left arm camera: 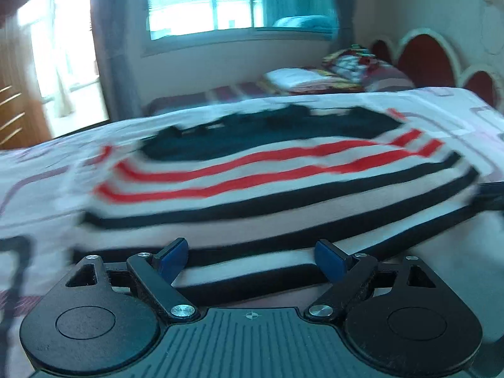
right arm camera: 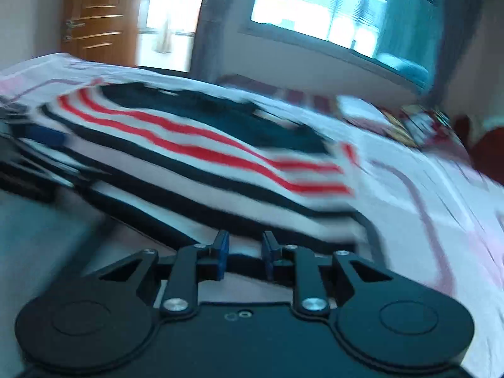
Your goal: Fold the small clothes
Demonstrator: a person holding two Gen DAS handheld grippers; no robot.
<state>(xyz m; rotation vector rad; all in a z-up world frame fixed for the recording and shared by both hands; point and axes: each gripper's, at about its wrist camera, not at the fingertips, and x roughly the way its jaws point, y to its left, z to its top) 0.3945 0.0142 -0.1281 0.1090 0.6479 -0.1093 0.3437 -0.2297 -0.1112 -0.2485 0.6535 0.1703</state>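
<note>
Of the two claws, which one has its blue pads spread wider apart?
The left claw: its pads stand wide over the striped garment, nothing between them. The right claw leaves only a narrow gap.

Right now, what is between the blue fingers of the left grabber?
Only the striped shirt: its near edge crosses the wide gap of the left gripper, not pinched, in the left wrist view.

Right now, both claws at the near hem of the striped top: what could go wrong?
1. The right claw stands narrow with a gap and no cloth visibly between its pads; closing here could miss the hem of the white knit top with red and black stripes.
2. The left claw is wide open over the hem; both views are blurred, so a grab could bunch layers or catch the patterned white bedsheet.
</note>
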